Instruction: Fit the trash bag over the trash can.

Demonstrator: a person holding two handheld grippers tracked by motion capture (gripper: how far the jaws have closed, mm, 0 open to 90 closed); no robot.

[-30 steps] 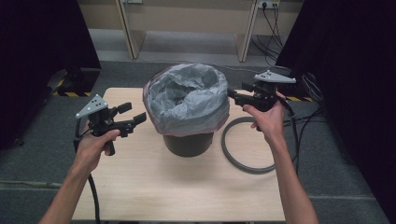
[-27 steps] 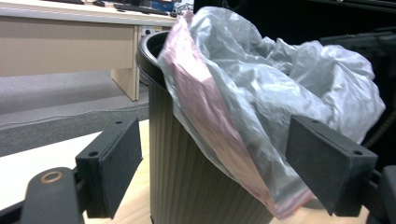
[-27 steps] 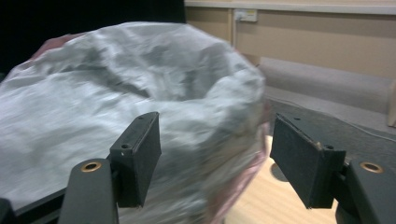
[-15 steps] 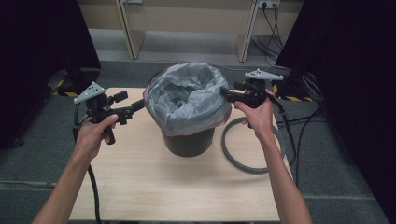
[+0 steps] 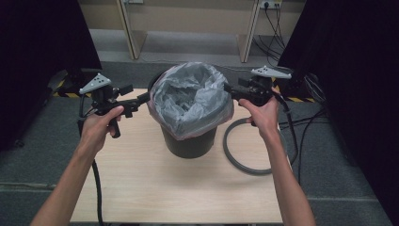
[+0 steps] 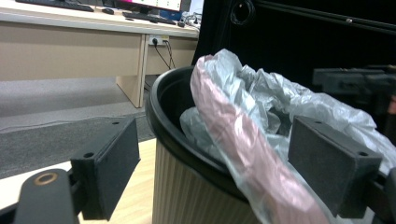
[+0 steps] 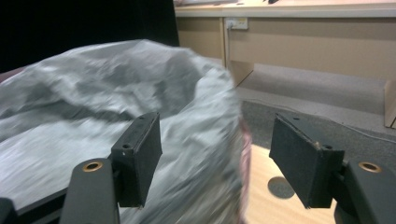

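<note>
**A:** On top of what does it all sit, counting from the biggest thing down?

**B:** One table [image 5: 155,188], a pale wood-grain slab, flat and rectangular. Near its middle stands one bin [image 5: 188,143], round and dark, with a smooth black rim; in the left gripper view its wall looks finely ribbed.

**A:** And inside the bin?

**B:** One bag [image 5: 190,101], thin crinkled grey plastic with a pinkish edge. It is bunched up above the bin's rim and folded over the outside on part of it, with black rim left bare on the far left.

**A:** Anything beside the bin?

**B:** One ring [image 5: 240,157], a dark grey hoop, smooth and rubbery-looking, lying flat on the table just right of the bin.

**A:** How many grippers?

**B:** Two, each in one hand, black with flat rectangular pads of a matte, foam-like surface. The left gripper [image 5: 143,97] is at the bin's left rim. Its jaws have just been opening and stand wide apart; the rim and the bag's pink edge lie between them, no pad pressing.

**A:** The other?

**B:** The right gripper [image 5: 228,88] is at the bin's right side, jaws wide, with the bag's raised edge between the pads; I see no pad squeezing it.
</note>
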